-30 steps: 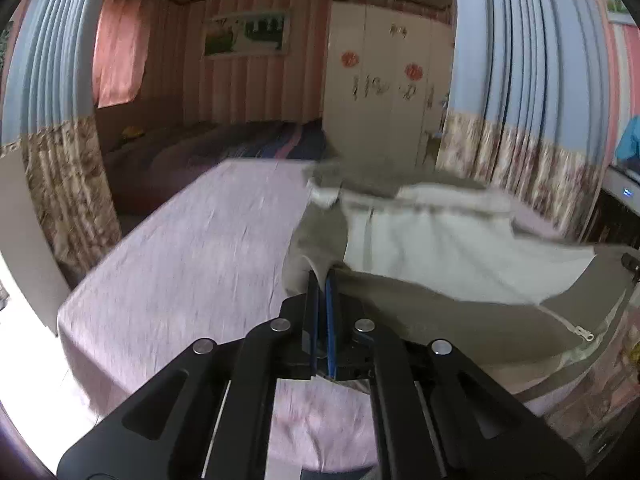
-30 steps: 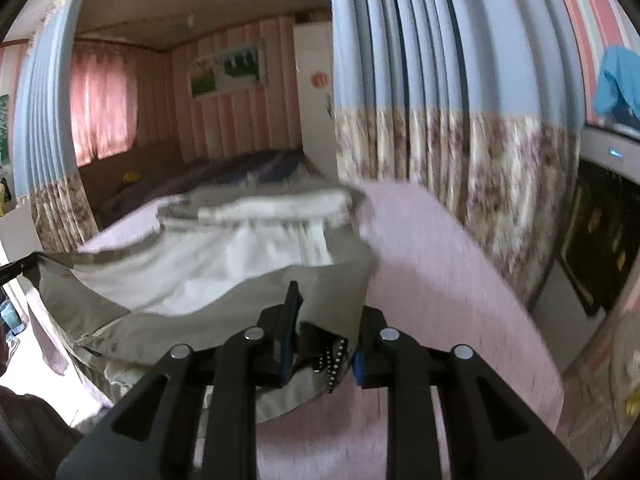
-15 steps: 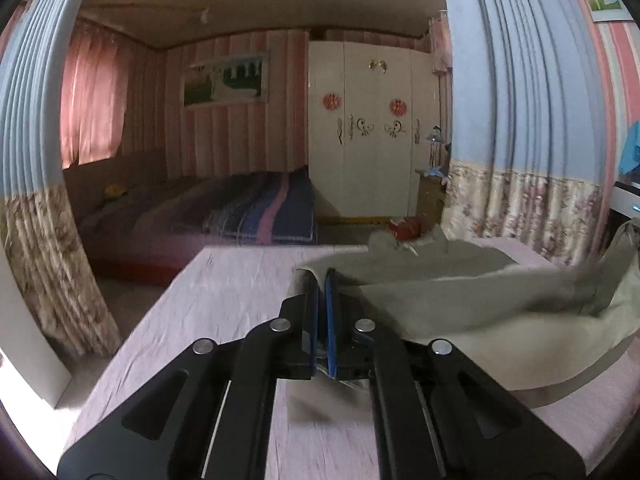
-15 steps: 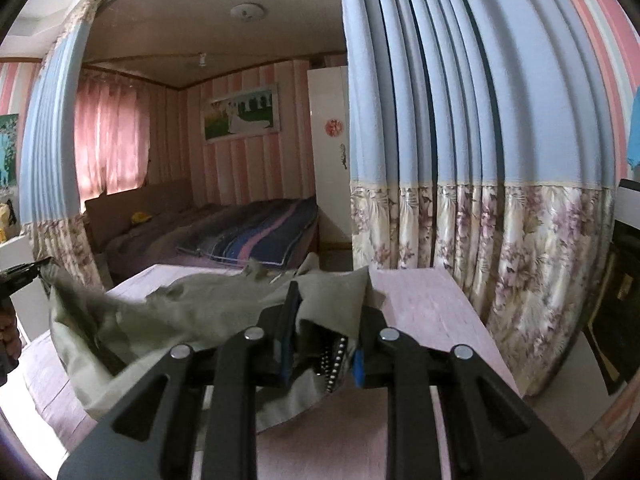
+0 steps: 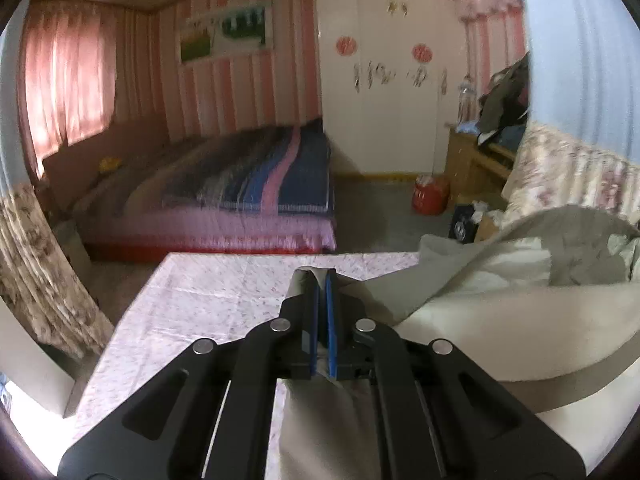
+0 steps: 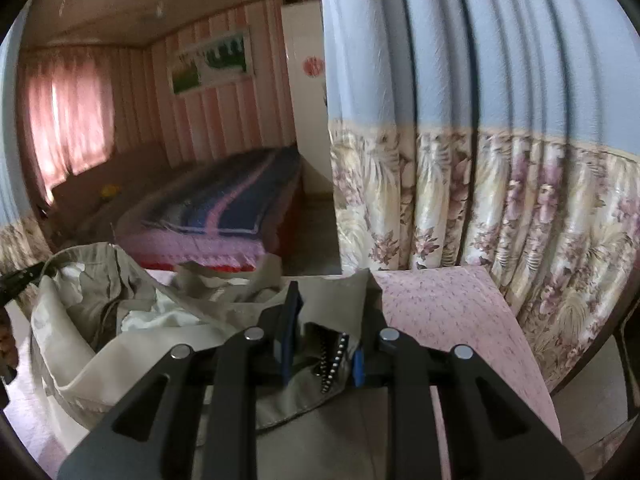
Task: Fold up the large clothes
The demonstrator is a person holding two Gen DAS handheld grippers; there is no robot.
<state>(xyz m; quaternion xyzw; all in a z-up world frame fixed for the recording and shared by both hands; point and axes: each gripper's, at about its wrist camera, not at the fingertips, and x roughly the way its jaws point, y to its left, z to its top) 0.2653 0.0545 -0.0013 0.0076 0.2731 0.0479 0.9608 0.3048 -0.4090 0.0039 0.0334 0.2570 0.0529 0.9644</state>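
**Both grippers clamp the garment**

Here the left gripper pinches a thin edge of the khaki garment, which billows off to its right. The right gripper grips a thicker zippered fold, cloth bunched to its left over the pink tablecloth.

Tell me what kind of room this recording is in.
A home bedroom, most likely: a bed with a striped cover, a white wardrobe and floral curtains stand behind the pink-clothed table.
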